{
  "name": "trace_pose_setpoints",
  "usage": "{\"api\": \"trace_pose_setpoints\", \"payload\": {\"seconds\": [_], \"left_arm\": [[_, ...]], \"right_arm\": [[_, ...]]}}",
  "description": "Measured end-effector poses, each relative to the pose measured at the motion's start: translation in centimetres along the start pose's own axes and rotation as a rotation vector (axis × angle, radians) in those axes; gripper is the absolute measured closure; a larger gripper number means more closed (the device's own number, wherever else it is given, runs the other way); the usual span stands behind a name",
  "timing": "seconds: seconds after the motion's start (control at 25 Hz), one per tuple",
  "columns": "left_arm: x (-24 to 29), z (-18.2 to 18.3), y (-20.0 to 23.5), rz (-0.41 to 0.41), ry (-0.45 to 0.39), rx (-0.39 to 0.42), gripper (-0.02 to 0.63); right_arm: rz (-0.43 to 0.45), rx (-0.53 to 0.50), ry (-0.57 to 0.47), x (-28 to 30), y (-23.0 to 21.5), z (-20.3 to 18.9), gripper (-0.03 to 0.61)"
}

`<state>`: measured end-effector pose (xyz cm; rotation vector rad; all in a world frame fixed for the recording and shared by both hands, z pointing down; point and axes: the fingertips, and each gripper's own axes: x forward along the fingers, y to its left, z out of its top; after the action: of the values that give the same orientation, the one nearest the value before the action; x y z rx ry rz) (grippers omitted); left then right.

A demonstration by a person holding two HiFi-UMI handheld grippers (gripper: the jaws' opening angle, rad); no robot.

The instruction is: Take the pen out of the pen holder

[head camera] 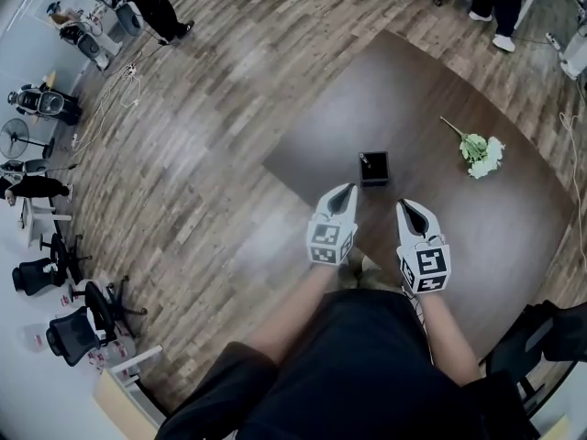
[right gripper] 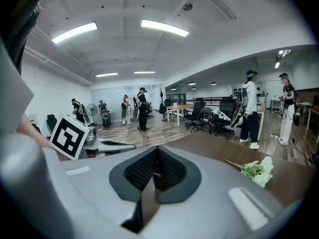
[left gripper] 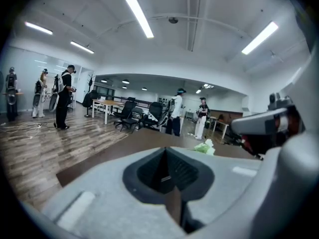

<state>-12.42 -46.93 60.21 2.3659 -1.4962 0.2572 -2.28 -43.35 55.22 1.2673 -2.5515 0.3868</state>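
A small black square pen holder (head camera: 373, 169) stands on the dark brown table (head camera: 477, 236), near its left corner. A thin pen (head camera: 365, 161) shows at the holder's left inner side. My left gripper (head camera: 349, 189) is shut and empty, its tip just short of the holder's near left side. My right gripper (head camera: 404, 204) is also shut and empty, a little nearer to me and to the holder's right. In the left gripper view the jaws (left gripper: 166, 149) meet in a line. The right gripper view shows its jaws (right gripper: 157, 148) the same way. In both gripper views the jaws hide the holder.
A white and green flower sprig (head camera: 480, 152) lies on the table to the right of the holder, also visible as the flower (right gripper: 256, 171). Wood floor lies to the left of the table. Office chairs (head camera: 78, 324) and people (right gripper: 247, 108) stand farther off in the room.
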Motion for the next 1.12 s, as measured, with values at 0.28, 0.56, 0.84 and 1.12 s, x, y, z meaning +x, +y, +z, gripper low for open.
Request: {"api": "trace_pose_setpoints", "payload": {"seconds": [0.28,0.56,0.84,1.12], "left_arm": [[3.8,-1.7,2.1,-0.026,0.036,-0.037,0.550],[8.8,-3.9,4.3,-0.027,0.099,-0.063,0.471],[13.3,-5.9,5.3,-0.048,0.161,-0.059,0.446],[16.1,-6.8,5.4,-0.091,0.208,-0.018,0.456]], "right_arm": [[-0.035,0.016,0.014,2.4,-1.3,-0.7,0.575],[-0.090,0.054,0.039,3.5,-3.3,-2.2,0.575],[-0.113,0.079,0.071,4.0,-4.2,-3.7,0.575],[-0.121,0.076,0.087,4.1,-5.2,-4.4,0.575]]}}
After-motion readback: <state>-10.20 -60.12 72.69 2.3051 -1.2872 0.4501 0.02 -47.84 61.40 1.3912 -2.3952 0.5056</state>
